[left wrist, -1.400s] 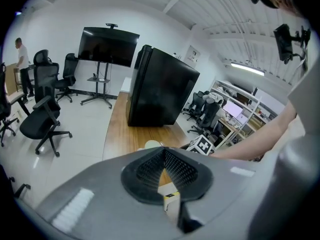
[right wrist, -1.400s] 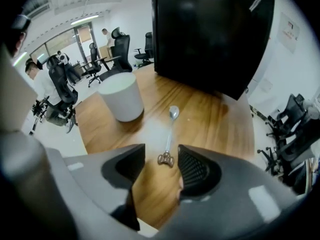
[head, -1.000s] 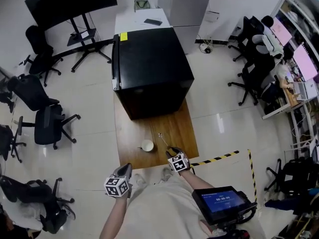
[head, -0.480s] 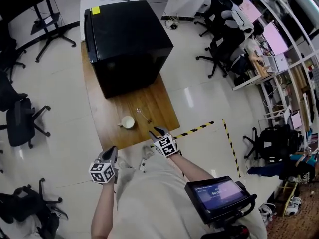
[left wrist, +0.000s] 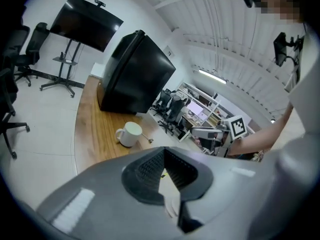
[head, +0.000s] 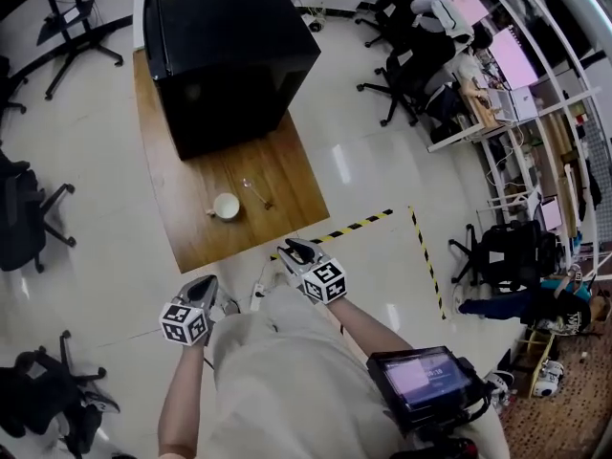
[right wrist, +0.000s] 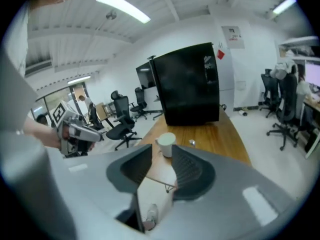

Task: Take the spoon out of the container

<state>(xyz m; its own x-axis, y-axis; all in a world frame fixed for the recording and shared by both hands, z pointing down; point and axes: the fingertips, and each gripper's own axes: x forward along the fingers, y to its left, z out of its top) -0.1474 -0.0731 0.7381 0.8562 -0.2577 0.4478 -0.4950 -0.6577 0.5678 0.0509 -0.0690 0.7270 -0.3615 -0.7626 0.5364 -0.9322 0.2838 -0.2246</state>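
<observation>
The thin metal spoon (head: 256, 192) lies flat on the brown wooden worktop (head: 191, 232), outside and just to the right of the round white mug (head: 227, 206); both sit towards the worktop's near edge. The right hand-held gripper (head: 292, 250) hangs over the pale floor just off the near right corner of the worktop, short of the spoon; its jaws are spread and closing, with nothing between the pads, and the mug shows beyond the gap. The left hand-held gripper (head: 204, 288) is lower and further left, close to the person's body and well apart from the spoon; its jaws are pressed together at the tips and grip nothing. A tall black cabinet (head: 225, 55) fills the far end of the worktop; bare wood lies between it and the mug. A yellow-and-black striped tape (head: 359, 226) crosses the floor to the right; a black office chair (head: 29, 213) stands well off to the left.
</observation>
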